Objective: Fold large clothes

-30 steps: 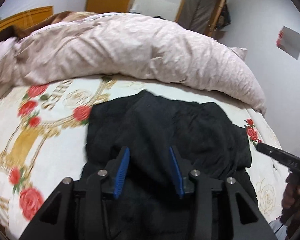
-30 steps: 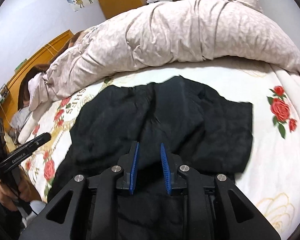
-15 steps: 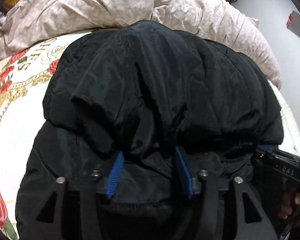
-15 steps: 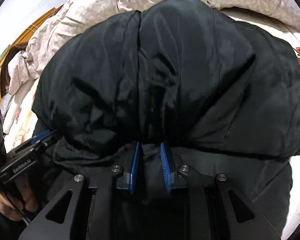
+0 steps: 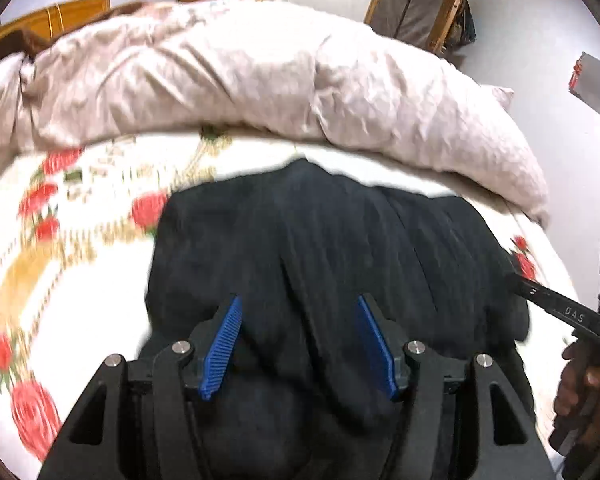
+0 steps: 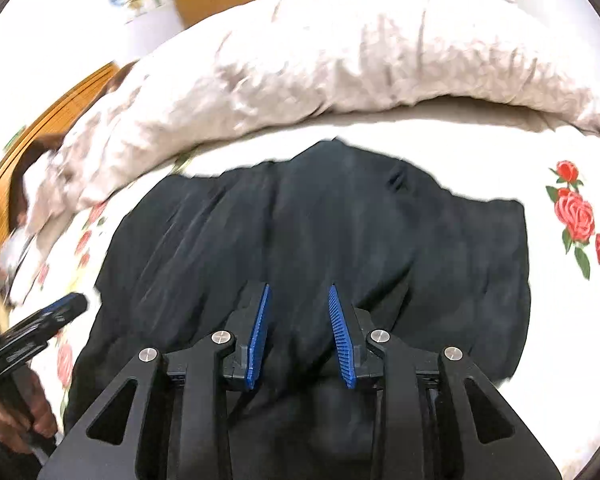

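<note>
One black garment (image 5: 340,248), one quilt (image 5: 260,80), two grippers (image 5: 300,344) (image 6: 298,334), jaws apart, right's opening

The jacket (image 5: 340,248) lies on the bed sheet (image 5: 60,280), with the duvet (image 5: 260,80) heaped behind it; the wardrobe (image 5: 416,4) stands beyond the bed.

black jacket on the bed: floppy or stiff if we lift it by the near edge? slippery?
Probably floppy: the black jacket lies in soft creases and drapes over itself. Its faint sheen suggests smooth, possibly slippery fabric. It looks bulky, so likely to sag from a single pinch.
</note>
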